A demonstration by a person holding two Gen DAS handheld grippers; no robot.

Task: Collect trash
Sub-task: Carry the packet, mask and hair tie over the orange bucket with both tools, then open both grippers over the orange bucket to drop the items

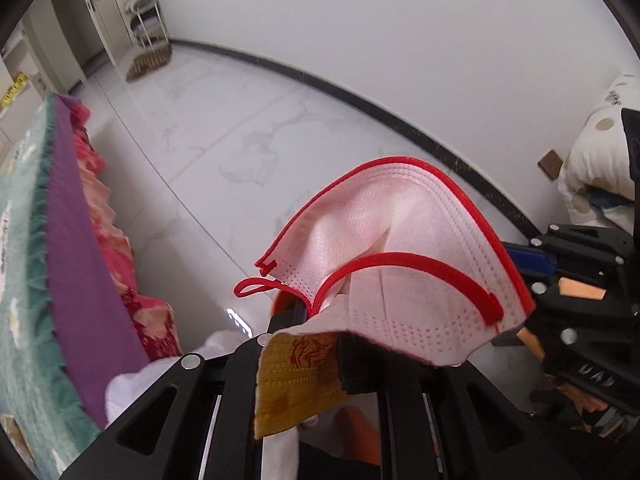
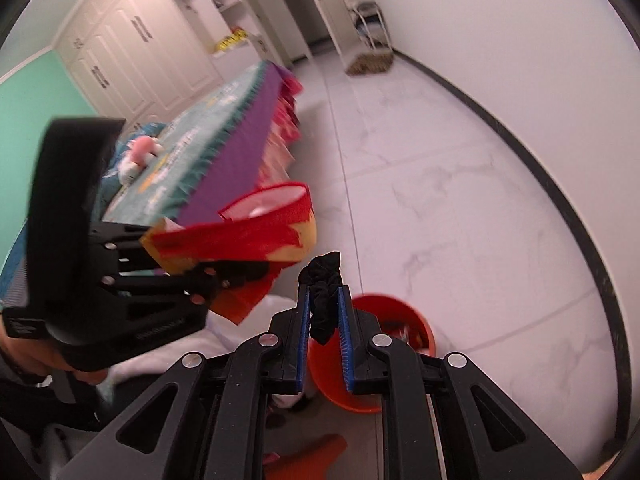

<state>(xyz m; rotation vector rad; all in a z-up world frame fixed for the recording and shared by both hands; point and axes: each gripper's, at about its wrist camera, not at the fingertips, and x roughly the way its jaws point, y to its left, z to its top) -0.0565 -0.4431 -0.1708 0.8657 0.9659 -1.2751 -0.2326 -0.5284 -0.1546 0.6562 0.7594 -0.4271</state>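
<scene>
My right claw [image 2: 324, 300] grips a crumpled black scrap [image 2: 325, 292] between its blue pads, poised above the red bucket [image 2: 416, 320] on the white tiled floor [image 2: 460, 208]; to finish this drop well, I judge I should centre the claw over the bucket's mouth and come lower before letting go, so the light scrap does not drift onto the tiles. My left claw [image 1: 316, 332], to its left, is clamped on a face mask [image 1: 400, 264], which is white inside, edged and looped in red, with a red and yellow printed outer face, and needs the same care. Beyond, a bed [image 2: 224, 136] with teal and purple covers runs toward pale wardrobes [image 2: 132, 52]
</scene>
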